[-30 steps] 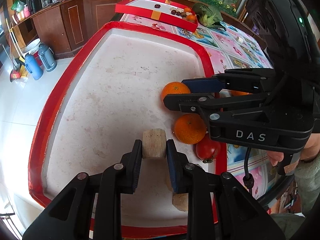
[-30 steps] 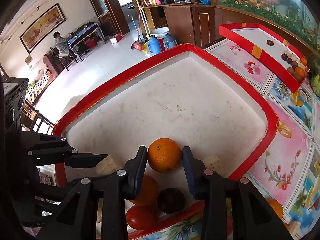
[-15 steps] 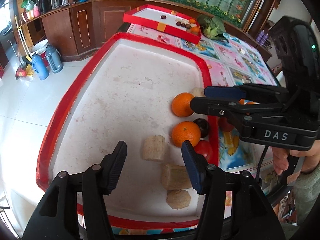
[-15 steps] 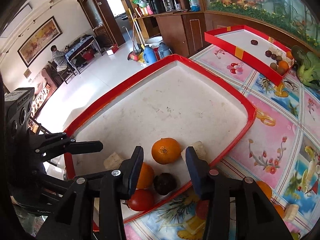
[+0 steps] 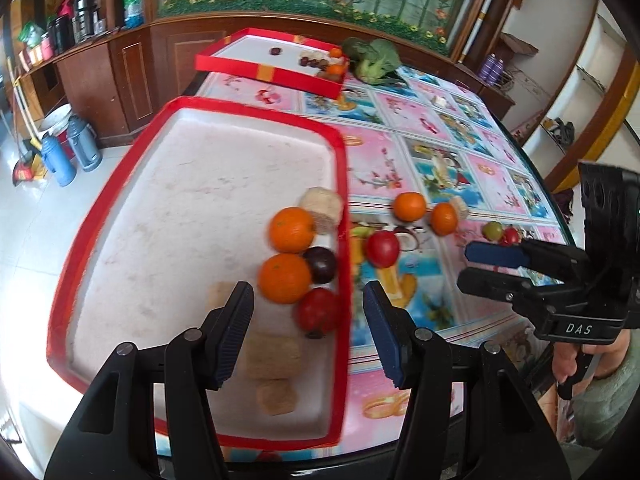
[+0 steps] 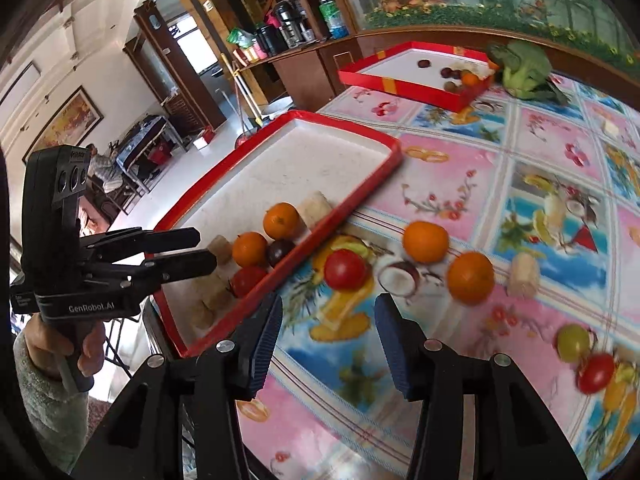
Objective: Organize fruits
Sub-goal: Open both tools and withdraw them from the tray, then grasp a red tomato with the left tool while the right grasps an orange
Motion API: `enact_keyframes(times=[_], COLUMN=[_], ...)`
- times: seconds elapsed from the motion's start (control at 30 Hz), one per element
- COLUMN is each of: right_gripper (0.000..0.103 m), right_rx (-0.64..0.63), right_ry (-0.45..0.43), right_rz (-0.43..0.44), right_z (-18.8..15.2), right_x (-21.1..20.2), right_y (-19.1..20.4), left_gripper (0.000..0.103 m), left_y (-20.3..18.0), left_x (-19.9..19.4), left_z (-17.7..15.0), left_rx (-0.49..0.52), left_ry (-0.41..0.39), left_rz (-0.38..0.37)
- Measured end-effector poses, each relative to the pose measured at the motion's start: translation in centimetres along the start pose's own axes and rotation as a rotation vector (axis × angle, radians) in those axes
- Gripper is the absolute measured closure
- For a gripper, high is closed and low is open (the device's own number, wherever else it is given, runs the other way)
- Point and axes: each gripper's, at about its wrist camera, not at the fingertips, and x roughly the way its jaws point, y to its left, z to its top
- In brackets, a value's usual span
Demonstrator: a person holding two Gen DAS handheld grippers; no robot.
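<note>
1. Grippers first: my left gripper (image 5: 308, 336) sits with jaws parted and nothing between the pads, hanging over the near right edge of the red tray (image 5: 80, 248). My right gripper (image 6: 326, 344) has its jaws opening, also empty, over the tablecloth (image 6: 540, 152) just right of that tray.
2. Table's covered in a glossy pink and blue cloth printed with fruit pictures. Second red tray (image 5: 256, 68) sits at the far end with a few small fruits in it, leafy greens (image 5: 372, 60) beside it.
3. Room: dark wood cabinets (image 5: 132, 76) behind, white tiled floor with blue thermos jugs (image 5: 60, 156) on it.
4. Fruit in the near tray, bunched against its right wall: two oranges (image 5: 291, 230), a dark plum (image 5: 320, 265), a red tomato (image 5: 318, 311), plus beige chunks (image 5: 274, 354) that are too blurry for me to name.
5. Loose on the cloth: another tomato (image 6: 346, 269), two more oranges (image 6: 425, 241), a pale chunk (image 6: 522, 274), a green fruit (image 6: 573, 343), a small red one (image 6: 596, 372).
</note>
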Motion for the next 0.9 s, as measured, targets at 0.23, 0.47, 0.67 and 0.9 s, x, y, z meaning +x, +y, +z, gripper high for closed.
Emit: enact_keyframes(times=[0.23,0.47,0.67,0.9], right_gripper=[0.052,0.052,0.052,0.052], right_rx=[0.114,0.201,0.225,0.172], right_ry=[-0.046,-0.081,-0.118,-0.113], right_rz=[-0.067,-0.147,-0.198,-0.15], right_z=[-4.3,-7.0,-7.3,-4.3], right_x=[-4.1,-6.8,-8.9,-7.6], right_y=[-4.1,-7.4,-9.0,-7.9], left_gripper=[0.047,0.048,0.059,0.061], left_y=[-4.7,-8.1,-9.0,-8.8], left_x=[2.1,4.5,6.7,7.4], left_z=[0.8,2.0,2.2,2.4], left_rx=[0.112,0.226,0.273,0.273], left_ry=[0.034,0.032,0.058,0.061], left_rz=[-0.035,0.001,0.035,0.063])
